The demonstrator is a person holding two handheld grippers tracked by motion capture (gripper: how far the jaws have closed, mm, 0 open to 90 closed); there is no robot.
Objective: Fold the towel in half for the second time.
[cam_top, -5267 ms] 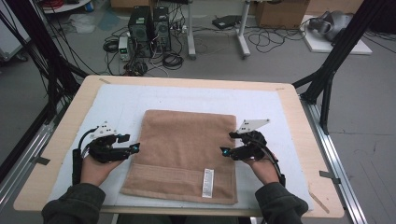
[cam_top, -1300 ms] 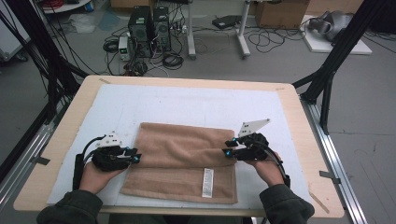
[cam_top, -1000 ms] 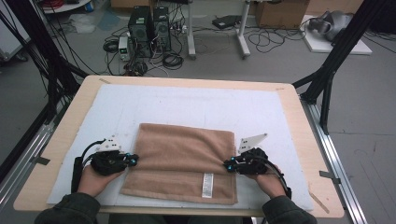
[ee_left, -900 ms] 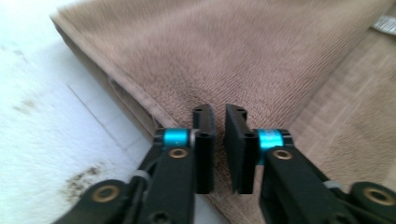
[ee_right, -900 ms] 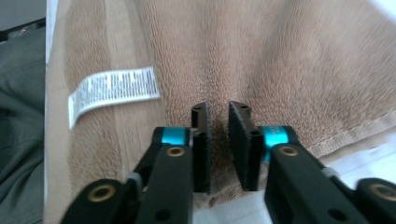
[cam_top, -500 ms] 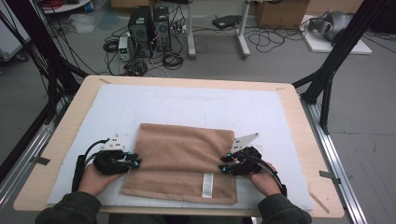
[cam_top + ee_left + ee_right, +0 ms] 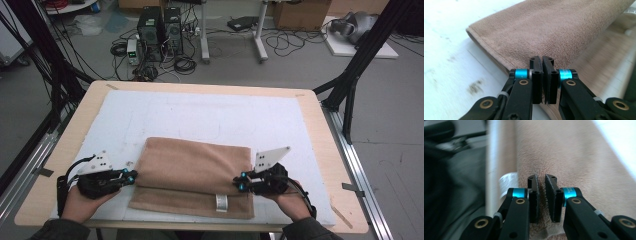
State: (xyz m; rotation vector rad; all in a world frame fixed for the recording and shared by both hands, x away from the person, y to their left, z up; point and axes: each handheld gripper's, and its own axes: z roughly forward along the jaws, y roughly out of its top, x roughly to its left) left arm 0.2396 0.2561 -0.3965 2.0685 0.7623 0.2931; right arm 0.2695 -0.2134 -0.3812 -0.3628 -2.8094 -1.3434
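Note:
A tan towel (image 7: 195,167) lies folded on the white mat (image 7: 200,112), its top layer stopping short of the near edge, where a white label (image 7: 221,201) shows. My left gripper (image 7: 131,176) sits at the towel's left side, and its jaws have just been closing. In the left gripper view they (image 7: 542,58) stand almost together over the towel's hem (image 7: 486,47). At the right side, the jaws of my right gripper (image 7: 240,181) have just been closing too. In the right gripper view that gripper (image 7: 541,177) shows a narrow gap with towel pile (image 7: 574,157) in it.
The mat covers a wooden table (image 7: 320,130) with bare wood round its rim. Black frame posts (image 7: 350,75) rise at the table's far corners. Computers and cables (image 7: 160,30) lie on the floor beyond.
The towel's far half has been brought forward over the near half. Both grippers let go about half a second ago and now stand closed again at the fold's ends.

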